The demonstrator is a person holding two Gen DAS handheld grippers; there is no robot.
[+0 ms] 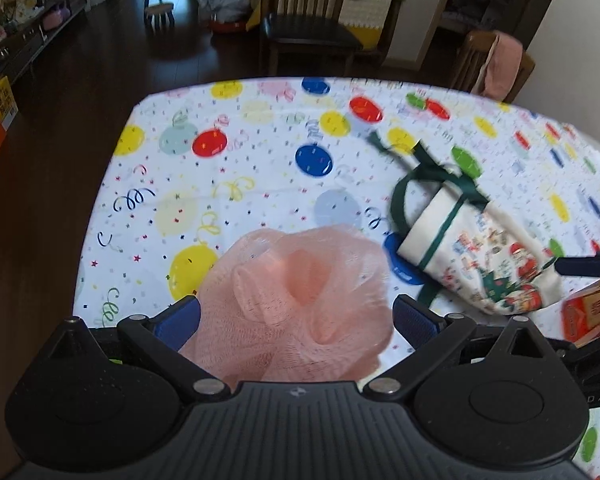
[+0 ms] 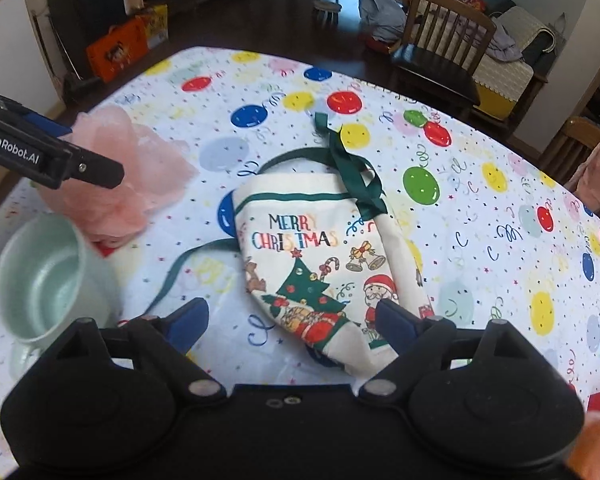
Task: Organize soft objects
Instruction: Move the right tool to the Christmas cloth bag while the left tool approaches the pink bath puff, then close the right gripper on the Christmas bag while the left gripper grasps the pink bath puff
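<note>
Left wrist view: left gripper [image 1: 296,316] sits low centre of frame w/ its blue pads spread wide on both sides of a pink mesh bath pouf [image 1: 296,300]; the pouf fills the gap btwn them, but whether the pads actually press on it can't be told — the mesh hides the contact and the frame is blurred. The pouf is over the near part of the table [image 1: 228,152], which is covered w/ a white balloon-and-confetti cloth. To the right of the pouf, mid-right of frame, lies a white Christmas drawstring bag [image 1: 480,252] w/ green ribbon, flat on the cloth, apart from the pouf. An orange-red box [image 1: 592,312] shows at the right edge, just below the bag. Right wrist view: right gripper [image 2: 292,324] at bottom centre, jaws released and wide; the bag [image 2: 312,256] ("MERRY CHRISTMAS", tree, Santa, bells) lies on the cloth w/ its lower end btwn the two blue pads, the right pad [image 2: 396,320] overlapping the bag's bottom corner in the picture, the left pad clear of it; no grip seen. Green ribbon trails off to the left and to the top of the bag. Left of frame: a pale green mug [image 2: 44,276], blurred, near the table edge. Above it the pouf [image 2: 132,176] w/ the other gripper's black arm across it. A wooden chair [image 2: 440,40] stands beyond the table's far edge, upper right.
</note>
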